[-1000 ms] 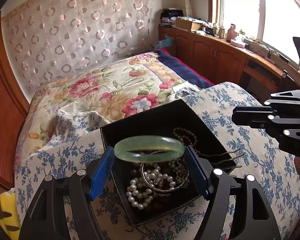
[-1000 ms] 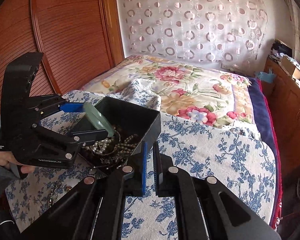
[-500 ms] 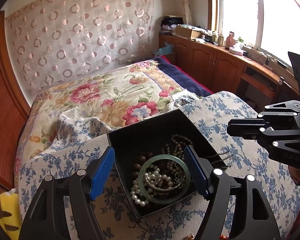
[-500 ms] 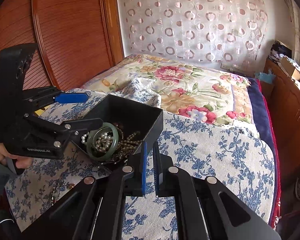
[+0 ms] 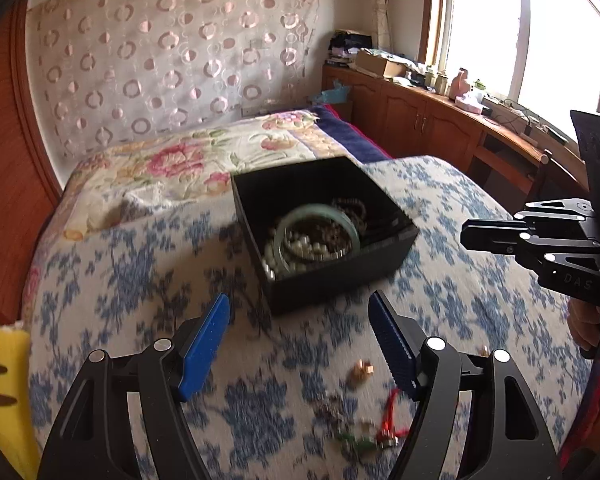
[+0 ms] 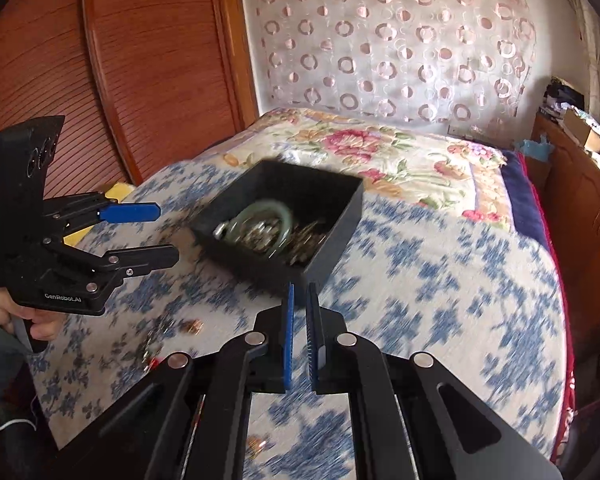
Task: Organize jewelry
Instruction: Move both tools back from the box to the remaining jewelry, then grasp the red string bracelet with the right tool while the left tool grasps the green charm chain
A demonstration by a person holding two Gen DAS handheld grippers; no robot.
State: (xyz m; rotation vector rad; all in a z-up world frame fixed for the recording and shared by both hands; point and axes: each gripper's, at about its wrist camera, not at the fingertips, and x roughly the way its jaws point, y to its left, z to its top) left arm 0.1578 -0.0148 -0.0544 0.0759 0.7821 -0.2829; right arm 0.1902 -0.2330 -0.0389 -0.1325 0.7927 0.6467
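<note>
Beyond the left gripper's spread, empty jaws, the bangle lies boxed.

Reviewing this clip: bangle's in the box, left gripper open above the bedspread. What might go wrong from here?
1. The loose pieces near the left gripper are small and tangled on soft bedspread; a pinch may catch fabric or only part of a piece.
2. The black box sits on that soft cover; a nudge may tip it.
3. The green bangle lies on piled pearls, so further drops may knock it.
</note>
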